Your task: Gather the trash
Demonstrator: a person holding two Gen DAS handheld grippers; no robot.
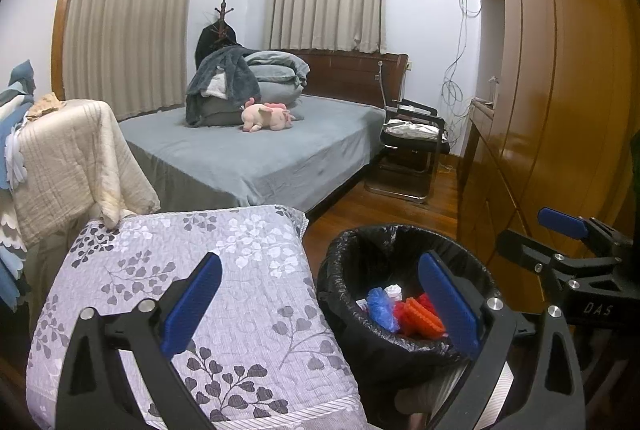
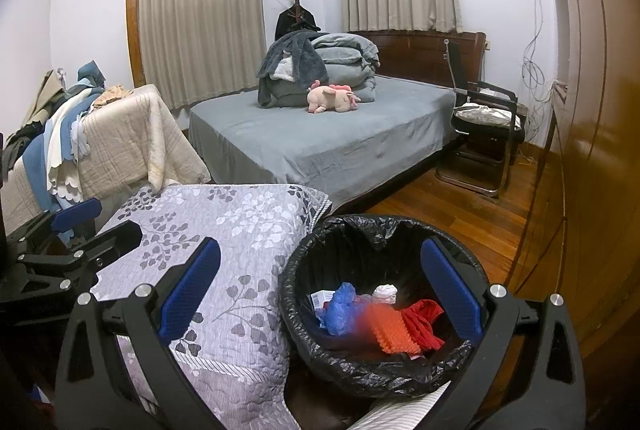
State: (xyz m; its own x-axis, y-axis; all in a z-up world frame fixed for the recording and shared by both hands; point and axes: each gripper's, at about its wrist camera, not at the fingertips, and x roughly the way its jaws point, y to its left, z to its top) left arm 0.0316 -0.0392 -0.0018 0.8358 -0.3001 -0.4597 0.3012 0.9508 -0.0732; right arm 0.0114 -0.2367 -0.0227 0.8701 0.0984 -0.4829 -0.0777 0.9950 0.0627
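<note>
Down beside the floral quilt (image 2: pixel 224 230), you're hovering both wide-open, empty grippers, left gripper (image 1: pixel 320 306) and right gripper (image 2: pixel 320 294), over the round black-bagged bin (image 2: pixel 384 378), so I'm guessing its flimsy, slippery liner rim is where you'd pinch.

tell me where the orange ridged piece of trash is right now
The orange ridged piece lies inside the black-lined trash bin, low in both wrist views, between the blue plastic bag and a red item, right of the floral quilt.

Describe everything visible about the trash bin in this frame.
The trash bin is round and lined with a crinkled black plastic bag folded over its rim. It stands upright on the wooden floor, against the floral quilt. Inside lie a blue plastic bag, an orange ridged piece, red material, a white crumpled wad and a small box.
</note>
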